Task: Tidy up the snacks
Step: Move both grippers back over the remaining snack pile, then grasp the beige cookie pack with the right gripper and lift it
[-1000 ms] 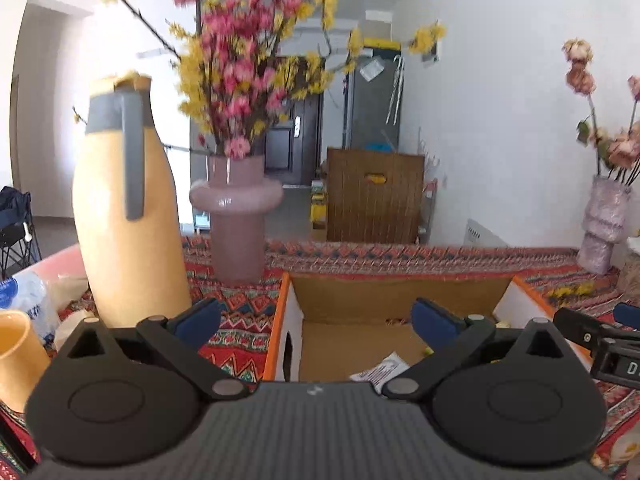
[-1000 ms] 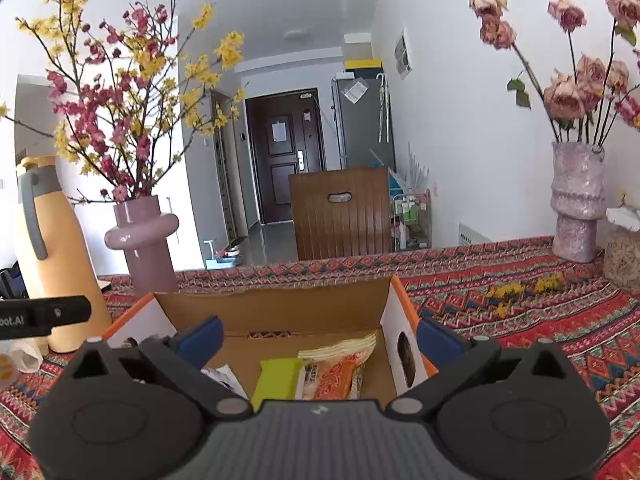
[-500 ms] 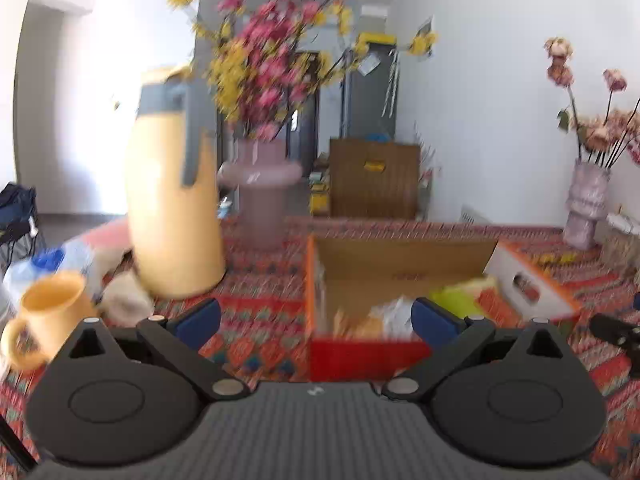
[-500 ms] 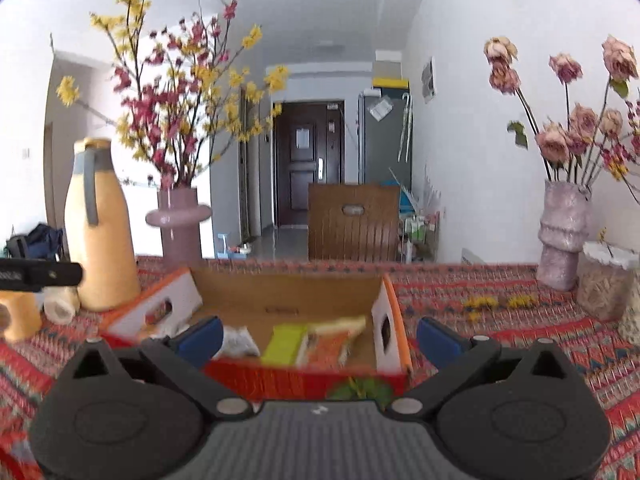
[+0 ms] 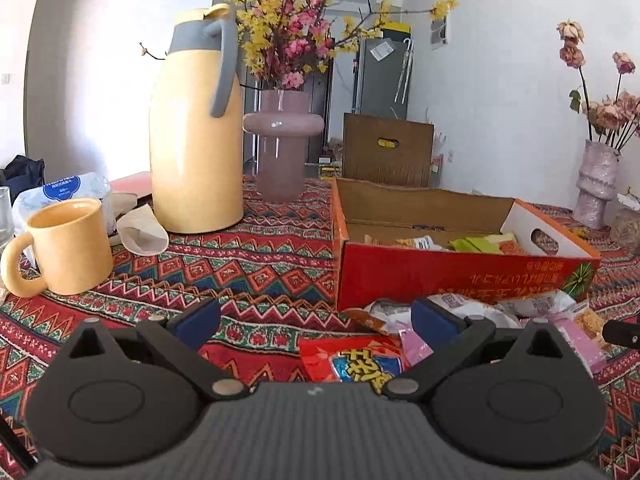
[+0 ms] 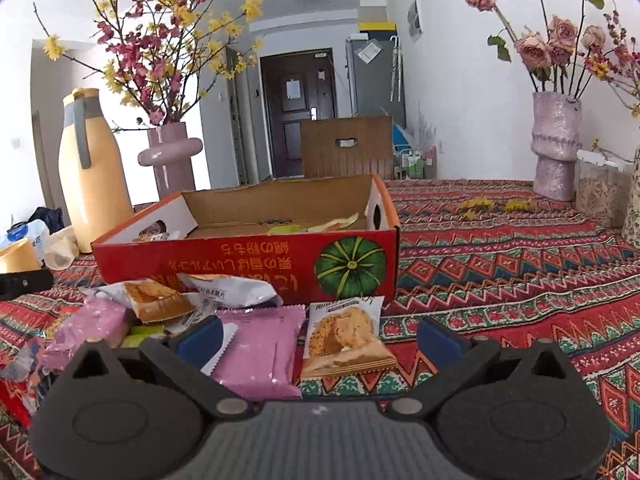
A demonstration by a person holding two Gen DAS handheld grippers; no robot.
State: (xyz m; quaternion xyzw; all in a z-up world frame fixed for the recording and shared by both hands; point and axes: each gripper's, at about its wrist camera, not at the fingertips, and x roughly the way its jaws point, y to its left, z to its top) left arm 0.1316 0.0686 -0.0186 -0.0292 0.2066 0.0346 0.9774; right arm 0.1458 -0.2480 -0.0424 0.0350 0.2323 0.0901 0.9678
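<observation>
A red cardboard box stands open on the patterned tablecloth with several snack packets inside. Loose snacks lie in a heap in front of it: a red packet, a pink packet, a cookie packet and a white-and-brown one. My left gripper is open, low over the cloth, with the red packet just ahead of its right finger. My right gripper is open too, with the pink and cookie packets lying between its fingers, neither touched.
A tall yellow jug, a pink vase of blossoms, a yellow mug and a paper cup stand left of the box. At the right are a rose vase and a jar.
Both grippers have pulled back and dropped from above the box to the heap of loose snacks in front of it. Both stayed open.
</observation>
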